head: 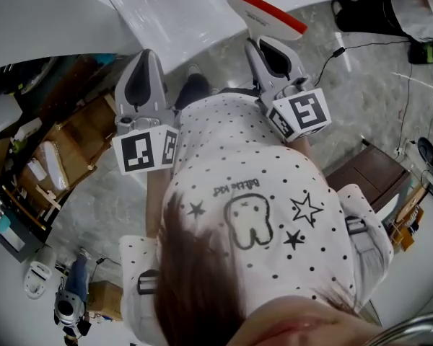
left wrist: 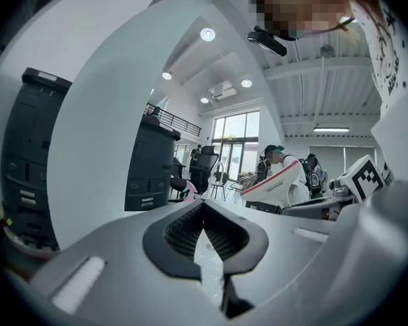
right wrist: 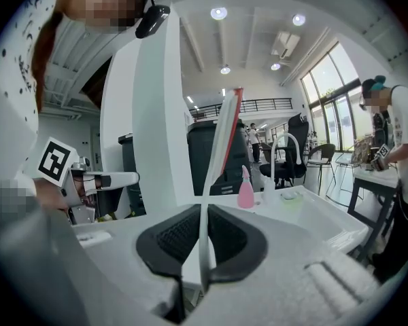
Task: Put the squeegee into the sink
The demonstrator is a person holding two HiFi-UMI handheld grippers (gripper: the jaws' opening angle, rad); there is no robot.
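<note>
The squeegee [head: 263,11] is white with a red blade edge, and my right gripper [head: 265,40] is shut on its thin handle. In the right gripper view the handle [right wrist: 205,243] stands upright between the pads and the blade [right wrist: 226,138] rises above them. Ahead and to the right lies the white sink [right wrist: 313,216] with a curved tap [right wrist: 284,156]. My left gripper [head: 146,56] hovers level beside it on the left, its pads [left wrist: 190,229] closed with nothing between them. From the left gripper view the squeegee [left wrist: 277,185] shows to the right.
A pink spray bottle [right wrist: 246,189] stands at the sink's back edge. A white counter [head: 195,9] runs ahead of both grippers. Boxes and clutter [head: 43,171] sit on the floor at left, a brown box [head: 364,171] and cables at right. A person [right wrist: 394,148] stands by a table.
</note>
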